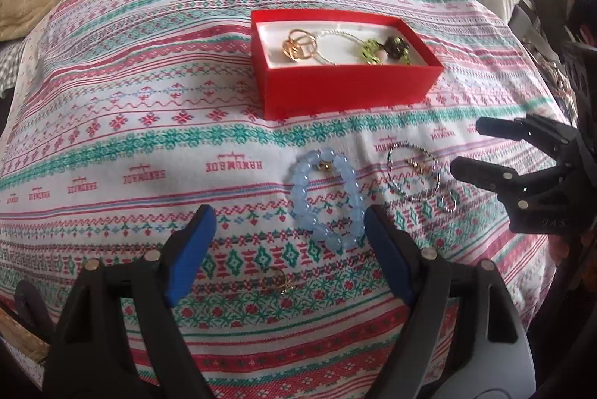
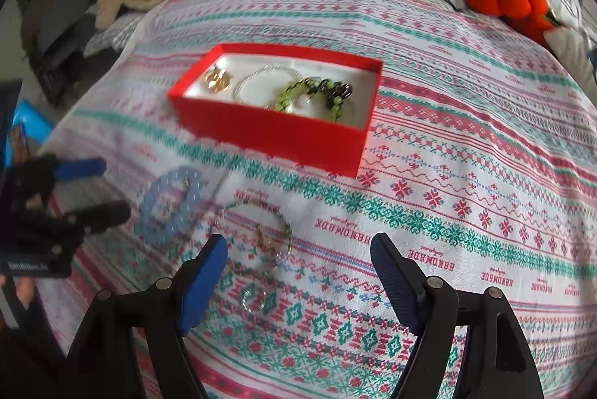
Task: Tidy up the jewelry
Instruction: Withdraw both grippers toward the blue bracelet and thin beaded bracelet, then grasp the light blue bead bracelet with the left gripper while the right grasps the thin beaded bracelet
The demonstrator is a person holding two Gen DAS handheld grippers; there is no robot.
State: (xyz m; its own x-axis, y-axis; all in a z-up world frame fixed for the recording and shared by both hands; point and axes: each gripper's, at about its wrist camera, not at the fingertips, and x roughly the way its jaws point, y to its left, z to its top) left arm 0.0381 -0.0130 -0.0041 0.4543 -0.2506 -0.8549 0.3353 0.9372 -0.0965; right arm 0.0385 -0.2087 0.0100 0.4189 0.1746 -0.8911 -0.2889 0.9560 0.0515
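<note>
Both tools gape wide and empty, the left tool [image 1: 287, 250] just short of the blue bracelet [image 1: 326, 197] (red box [image 1: 347, 89] beyond), the right tool [image 2: 298, 272] near the bangle [image 2: 261, 231].

Two black hand-held grippers with blue-padded fingers, both spread wide.

The left gripper [image 1: 289, 250] hovers low with nothing between its pads; the right gripper [image 2: 298, 276] hangs near on its right, likewise holding nothing.

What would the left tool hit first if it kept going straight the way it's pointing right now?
Most likely the light blue bead bracelet. It lies on the patterned cloth just ahead of the open left tool, nearer its right finger. The red box sits farther along that line. Depth is uncertain through the fisheye.
</note>
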